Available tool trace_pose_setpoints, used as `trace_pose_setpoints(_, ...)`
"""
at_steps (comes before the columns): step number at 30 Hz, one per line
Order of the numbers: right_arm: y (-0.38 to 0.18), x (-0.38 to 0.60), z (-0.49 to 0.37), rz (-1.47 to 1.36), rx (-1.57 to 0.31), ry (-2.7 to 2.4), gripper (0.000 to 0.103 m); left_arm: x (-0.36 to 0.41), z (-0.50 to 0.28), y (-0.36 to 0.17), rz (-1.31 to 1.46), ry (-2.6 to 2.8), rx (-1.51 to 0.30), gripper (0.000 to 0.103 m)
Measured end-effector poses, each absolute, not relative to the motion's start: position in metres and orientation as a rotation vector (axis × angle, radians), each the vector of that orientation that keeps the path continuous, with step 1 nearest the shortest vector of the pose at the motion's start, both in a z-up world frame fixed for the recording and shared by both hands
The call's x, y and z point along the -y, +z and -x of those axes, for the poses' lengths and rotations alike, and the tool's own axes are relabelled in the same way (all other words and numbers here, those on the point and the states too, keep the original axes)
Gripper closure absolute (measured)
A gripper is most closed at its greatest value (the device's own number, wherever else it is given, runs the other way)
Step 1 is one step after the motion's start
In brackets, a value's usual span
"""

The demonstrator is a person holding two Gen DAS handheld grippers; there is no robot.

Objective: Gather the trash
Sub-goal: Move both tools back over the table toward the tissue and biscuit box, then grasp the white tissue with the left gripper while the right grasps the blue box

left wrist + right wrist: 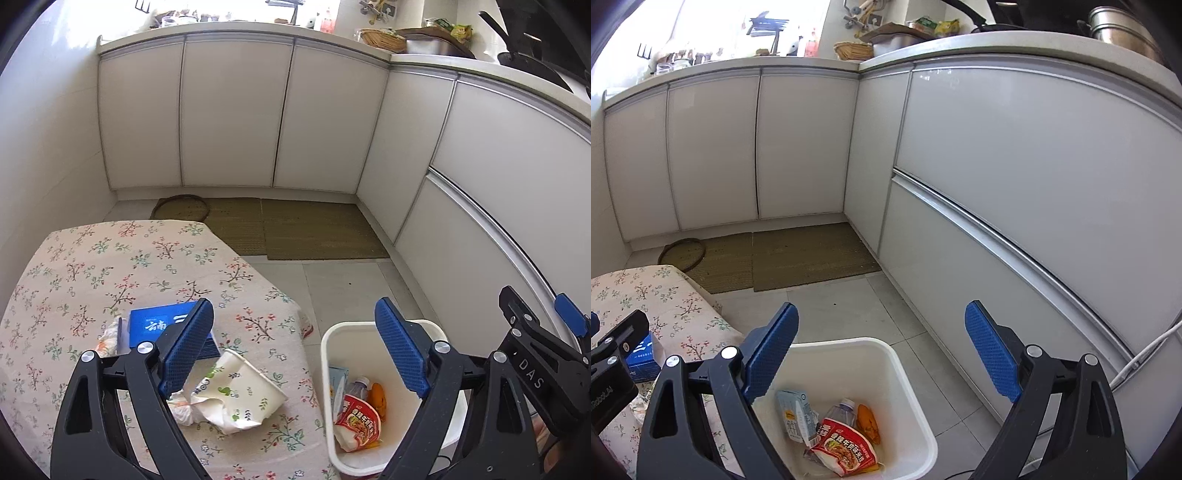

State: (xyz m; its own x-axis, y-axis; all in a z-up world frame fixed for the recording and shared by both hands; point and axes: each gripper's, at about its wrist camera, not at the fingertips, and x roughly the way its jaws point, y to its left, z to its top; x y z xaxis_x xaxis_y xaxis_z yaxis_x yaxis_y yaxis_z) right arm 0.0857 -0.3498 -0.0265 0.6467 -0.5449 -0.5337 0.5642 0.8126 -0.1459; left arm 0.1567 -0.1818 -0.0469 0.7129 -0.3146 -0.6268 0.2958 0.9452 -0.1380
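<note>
A white bin (327,350) (908,380) stands on the floor beside the table. It holds a red noodle packet (360,421) (846,448), a small carton (796,413), a plastic bottle (842,410) and an orange peel (868,424). On the floral tablecloth (92,266) lie a crushed paper cup (240,395), a crumpled wrapper (183,408), a blue box (155,325) (642,354) and another wrapper (109,338). My left gripper (295,347) is open above the table edge and bin. My right gripper (882,350) is open above the bin; it shows in the left wrist view (532,343).
White kitchen cabinets (236,118) (1015,184) line the back and right. Woven mats (295,229) (798,254) and a round tray (181,206) lie on the tiled floor. A white cable (1137,358) hangs at the right.
</note>
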Motion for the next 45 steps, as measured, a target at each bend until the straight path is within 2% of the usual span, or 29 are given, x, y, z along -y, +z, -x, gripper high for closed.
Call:
trace_pose_setpoints(20, -0.034, 0.209, -0.152, 0.055, -0.602, -0.378, 0.014, 0.027, -0.183, -0.053, 0.131, -0.05, -0.747, 0.015)
trace_pose_setpoints(30, -0.058, 0.146, -0.189, 0.117, -0.665, -0.226, 0.014, -0.038, -0.209, -0.09, 0.144, 0.03, -0.899, 0.015)
trace_pose_setpoints(37, -0.079, 0.131, -0.214, 0.19, -0.76, -0.141, 0.014, -0.029, -0.244, -0.153, -0.032, -0.128, -1.168, 0.015)
trace_pose_setpoints(40, -0.087, 0.136, -0.226, 0.21, -0.806, -0.121, 0.014, -0.017, -0.25, -0.169, -0.135, -0.17, -1.193, 0.016)
trace_pose_setpoints(45, -0.099, 0.144, -0.243, 0.228, -0.88, -0.043, 0.013, -0.006, -0.263, -0.182, -0.173, -0.229, -1.195, 0.025)
